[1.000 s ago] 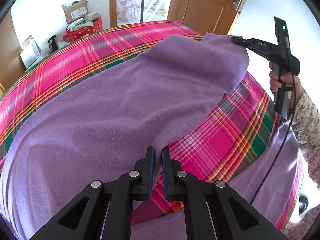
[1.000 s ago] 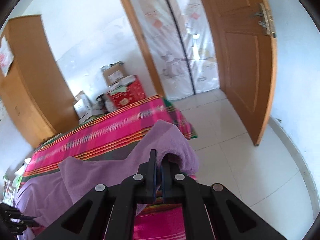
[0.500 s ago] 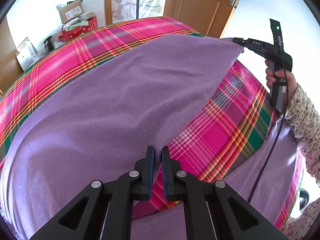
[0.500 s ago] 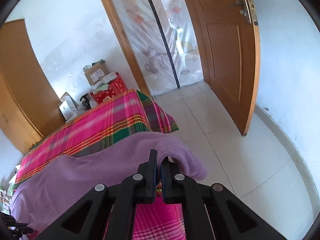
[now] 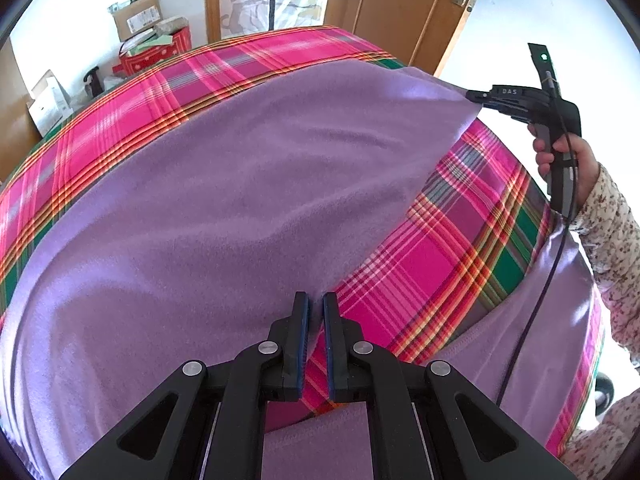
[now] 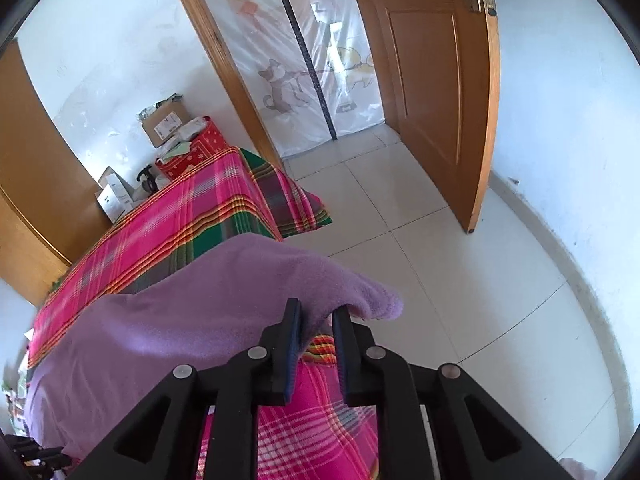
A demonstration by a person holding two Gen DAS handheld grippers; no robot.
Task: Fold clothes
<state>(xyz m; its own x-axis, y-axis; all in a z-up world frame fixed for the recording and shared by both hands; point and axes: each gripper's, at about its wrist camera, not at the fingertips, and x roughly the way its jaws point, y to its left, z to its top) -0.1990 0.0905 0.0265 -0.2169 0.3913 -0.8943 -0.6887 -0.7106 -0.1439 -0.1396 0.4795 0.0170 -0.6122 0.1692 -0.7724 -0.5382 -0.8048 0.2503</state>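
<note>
A purple fleece cloth (image 5: pixel 240 200) lies spread over the pink plaid bed cover (image 5: pixel 460 248), its near layer folded back across the bed. My left gripper (image 5: pixel 314 300) is shut on the cloth's near edge, low over the bed. My right gripper (image 6: pixel 316 312) is at the far corner of the purple cloth (image 6: pixel 224 312). Its jaws are opening, and the corner still hangs between them, loose from the right-hand pad. The left wrist view shows the right gripper (image 5: pixel 474 98) at that corner, held by a hand (image 5: pixel 560 152) in a floral sleeve (image 5: pixel 612 220).
The plaid bed cover (image 6: pixel 192 216) ends at a corner over a pale tiled floor (image 6: pixel 460 280). A wooden door (image 6: pixel 436 80) stands open on the right. Cardboard boxes (image 5: pixel 136 20) and a red box (image 5: pixel 160 50) sit behind the bed, beside a wooden wardrobe (image 6: pixel 32 168).
The right gripper has carried the cloth's corner outward and down, drawing the rumpled fold flat over the bed. Its jaws have parted. The left gripper has stayed put, still shut.
</note>
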